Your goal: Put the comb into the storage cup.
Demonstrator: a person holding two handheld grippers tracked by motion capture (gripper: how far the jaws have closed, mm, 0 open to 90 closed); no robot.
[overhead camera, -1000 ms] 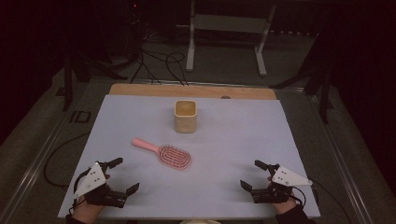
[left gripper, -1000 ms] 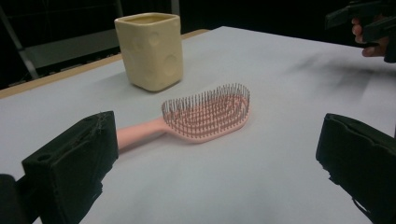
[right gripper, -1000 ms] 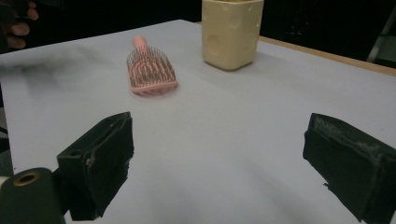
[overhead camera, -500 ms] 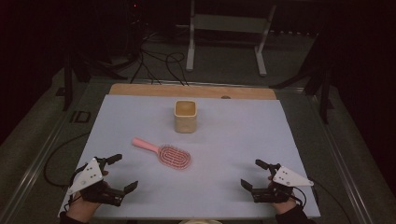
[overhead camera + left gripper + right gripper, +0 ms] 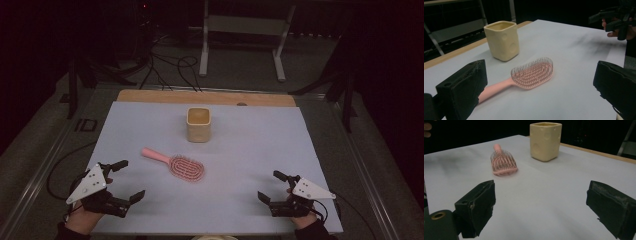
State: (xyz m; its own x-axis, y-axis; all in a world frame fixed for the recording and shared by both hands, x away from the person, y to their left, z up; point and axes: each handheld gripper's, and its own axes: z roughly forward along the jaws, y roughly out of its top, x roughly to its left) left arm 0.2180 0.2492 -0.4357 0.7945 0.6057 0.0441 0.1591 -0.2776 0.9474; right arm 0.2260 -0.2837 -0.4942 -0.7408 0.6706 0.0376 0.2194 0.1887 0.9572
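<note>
- My left tool [image 5: 121,181] sits to the left of the hairbrush [image 5: 176,164] and nearer to me, low over the tabletop [image 5: 250,150]. Its jaws are spread wide with nothing between them. Compared with a second ago it has drifted a little further back and outward, with its nose turned toward the brush. I read that as lining up for a reach, not as a grasp begun.
- In the left gripper view the hairbrush [image 5: 529,75] lies flat, bristles up, between the two jaws as seen from behind. Its handle runs toward the left jaw, but nothing touches it.
- The hairbrush itself has not shifted. It lies on the tabletop with the handle pointing left and away from me and the oval head nearer to me.
- The cream cup [image 5: 198,124] stands upright beyond the hairbrush and just to its right, apart from it and empty as far as I can see. It looks like the likely place for the brush to go.
- My right tool [image 5: 272,186] rests well to the right of the hairbrush, near my edge of the tabletop. Its jaws are parted and empty, and it has barely moved.
- So nothing is held yet, and the pick-up is still to come, most likely from the left.
</note>
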